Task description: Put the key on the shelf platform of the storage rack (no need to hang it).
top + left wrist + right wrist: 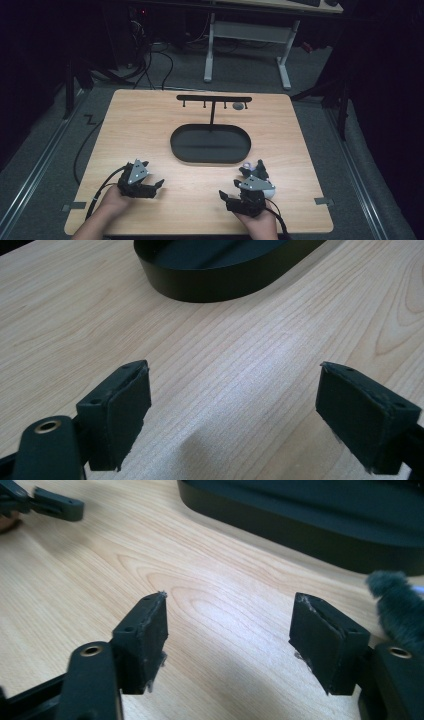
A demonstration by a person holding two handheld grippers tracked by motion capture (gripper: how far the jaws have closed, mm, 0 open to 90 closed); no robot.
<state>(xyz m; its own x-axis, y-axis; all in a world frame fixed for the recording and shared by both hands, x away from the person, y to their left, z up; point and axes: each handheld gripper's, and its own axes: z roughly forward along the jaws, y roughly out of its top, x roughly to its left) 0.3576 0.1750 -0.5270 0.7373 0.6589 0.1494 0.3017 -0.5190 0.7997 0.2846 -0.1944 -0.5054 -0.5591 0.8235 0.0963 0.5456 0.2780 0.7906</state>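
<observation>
My left gripper [153, 174] rests low over the wooden table [150, 125] at the front left. In its own view the left gripper [232, 385] stands open over bare wood. At the front right my right gripper [234, 181] points toward the black oval tray [210, 157]. The right gripper [230, 625] is open too, with only wood between the pads. A dark fuzzy thing [397, 605] lies just outside its right finger [325, 645]. From above, this fuzzy thing [261, 168] sits beside small purple and white parts.
A black T-shaped rack [214, 99] with small hooks rises from the tray's far side. A small grey item [238, 106] hangs near its right end. The tray's wall [220, 282] lies ahead of the left gripper. A desk frame [247, 35] stands beyond the table.
</observation>
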